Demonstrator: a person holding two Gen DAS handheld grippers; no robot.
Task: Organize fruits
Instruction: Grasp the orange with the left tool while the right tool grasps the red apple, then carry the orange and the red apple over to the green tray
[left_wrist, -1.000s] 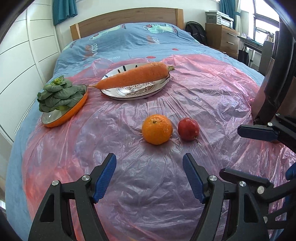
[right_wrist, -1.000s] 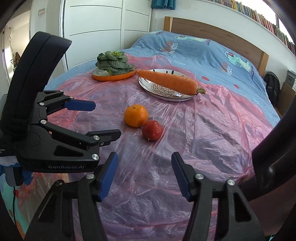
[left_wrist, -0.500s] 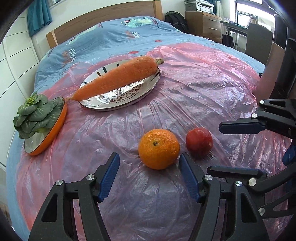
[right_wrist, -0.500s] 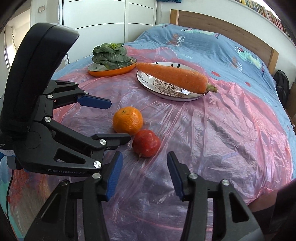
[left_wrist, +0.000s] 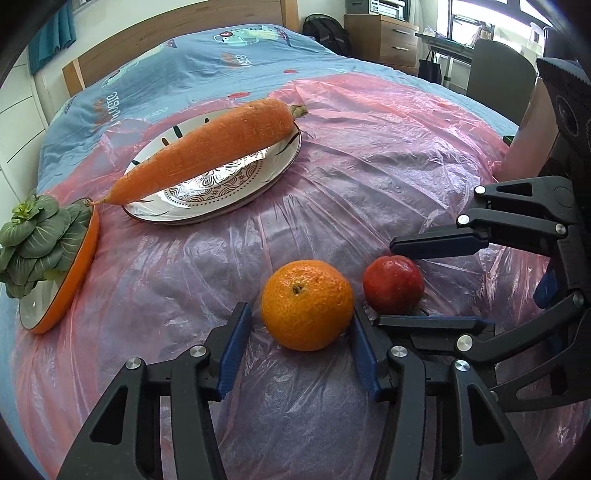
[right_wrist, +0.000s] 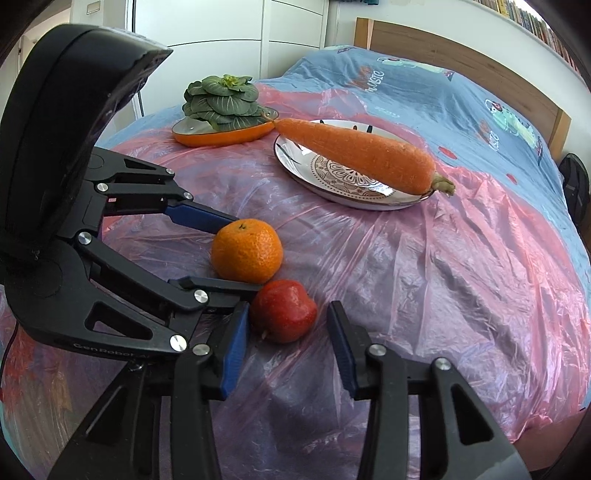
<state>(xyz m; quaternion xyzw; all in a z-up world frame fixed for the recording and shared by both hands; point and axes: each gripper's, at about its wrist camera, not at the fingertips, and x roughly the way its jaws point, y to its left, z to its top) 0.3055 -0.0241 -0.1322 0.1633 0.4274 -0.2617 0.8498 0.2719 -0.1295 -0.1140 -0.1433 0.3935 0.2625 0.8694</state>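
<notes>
On the pink plastic sheet (left_wrist: 369, 155) covering the bed, the left gripper (left_wrist: 301, 338) was closing its jaws around the round, firm orange mandarin (left_wrist: 306, 304) and the right gripper (right_wrist: 284, 338) around the small, smooth, likely slippery red apple (right_wrist: 283, 310), neither gripped yet, each best held across its widest middle.

1. My left gripper (left_wrist: 301, 349) crowds my right gripper (right_wrist: 286, 345); orange (left_wrist: 306, 304) and apple (right_wrist: 283, 310) lie close together.
2. Plate (left_wrist: 273, 173) with carrot (left_wrist: 207, 149) blocks upper centre.
3. Sheet (right_wrist: 461, 266) at right lies free.

Bok choy (left_wrist: 33, 240) edge-cropped
</notes>
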